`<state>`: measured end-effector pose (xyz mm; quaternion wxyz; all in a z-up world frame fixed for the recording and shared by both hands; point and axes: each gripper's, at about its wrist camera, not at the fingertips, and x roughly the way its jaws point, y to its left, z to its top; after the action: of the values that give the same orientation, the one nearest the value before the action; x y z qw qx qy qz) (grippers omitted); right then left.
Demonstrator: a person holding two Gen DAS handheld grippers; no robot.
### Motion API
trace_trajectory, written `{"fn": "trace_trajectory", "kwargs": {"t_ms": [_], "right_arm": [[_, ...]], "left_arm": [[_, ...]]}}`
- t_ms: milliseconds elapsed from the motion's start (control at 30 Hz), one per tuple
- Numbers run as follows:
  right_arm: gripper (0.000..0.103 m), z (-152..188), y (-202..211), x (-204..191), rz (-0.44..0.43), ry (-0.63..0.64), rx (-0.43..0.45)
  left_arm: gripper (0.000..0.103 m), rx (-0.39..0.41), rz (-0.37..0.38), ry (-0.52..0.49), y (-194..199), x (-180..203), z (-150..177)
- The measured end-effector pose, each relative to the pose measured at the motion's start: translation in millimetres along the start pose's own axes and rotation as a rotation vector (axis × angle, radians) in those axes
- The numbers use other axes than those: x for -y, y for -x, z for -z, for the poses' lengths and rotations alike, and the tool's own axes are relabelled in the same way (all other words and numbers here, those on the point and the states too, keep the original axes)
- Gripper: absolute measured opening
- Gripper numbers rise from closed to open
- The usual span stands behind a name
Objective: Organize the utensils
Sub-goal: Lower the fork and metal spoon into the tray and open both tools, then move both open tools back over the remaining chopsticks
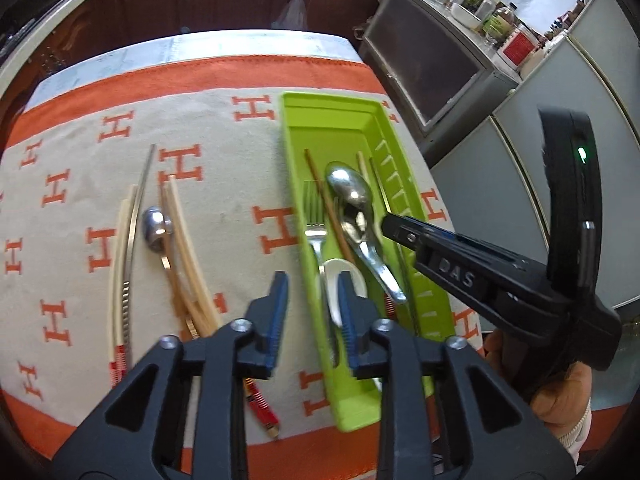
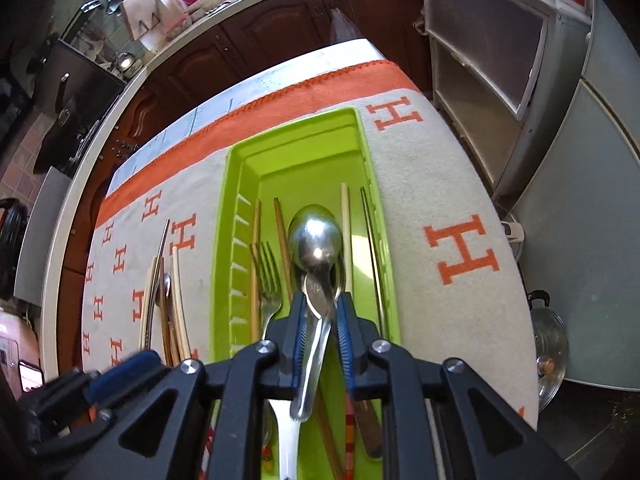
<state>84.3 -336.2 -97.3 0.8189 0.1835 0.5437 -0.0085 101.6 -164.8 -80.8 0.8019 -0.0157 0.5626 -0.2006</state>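
Note:
A lime green tray (image 1: 292, 120) (image 2: 232, 184) lies on the H-patterned cloth. It holds a fork (image 1: 314, 208) (image 2: 268, 268), stacked metal spoons (image 1: 348, 190) (image 2: 316, 232), a white spoon (image 1: 334, 280) and several chopsticks. My right gripper (image 2: 321, 312) (image 1: 386, 224) hovers over the tray, narrowly open. The top spoon's handle shows between its fingers with a gap on each side. My left gripper (image 1: 314, 308) stands open over the tray's near left rim, holding nothing.
Left of the tray, a metal spoon (image 1: 154, 226), cream chopsticks (image 1: 120, 260), a steel chopstick (image 1: 138, 216) and a red-ended chopstick (image 1: 262, 408) lie on the cloth. Grey cabinets (image 1: 440, 80) stand to the right. A lidded pot (image 2: 550, 340) sits on the floor.

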Motion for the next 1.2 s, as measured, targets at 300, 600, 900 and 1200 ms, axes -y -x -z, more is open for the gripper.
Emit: {"fn": "trace_trajectory", "kwargs": {"t_ms": [300, 600, 900, 1200], "right_arm": [[0.016, 35, 22, -16, 0.001, 0.022, 0.017], [0.016, 59, 39, -49, -0.014, 0.071, 0.038], [0.016, 70, 31, -93, -0.015, 0.147, 0.021], [0.016, 78, 12, -128, -0.002, 0.21, -0.023]], "left_arm": [[0.037, 0.066, -0.103, 0.049, 41, -52, 17], [0.037, 0.104, -0.24, 0.067, 52, -98, 46], [0.037, 0.116, -0.271, 0.107, 60, -134, 64], [0.037, 0.089, -0.265, 0.148, 52, -167, 73]]}}
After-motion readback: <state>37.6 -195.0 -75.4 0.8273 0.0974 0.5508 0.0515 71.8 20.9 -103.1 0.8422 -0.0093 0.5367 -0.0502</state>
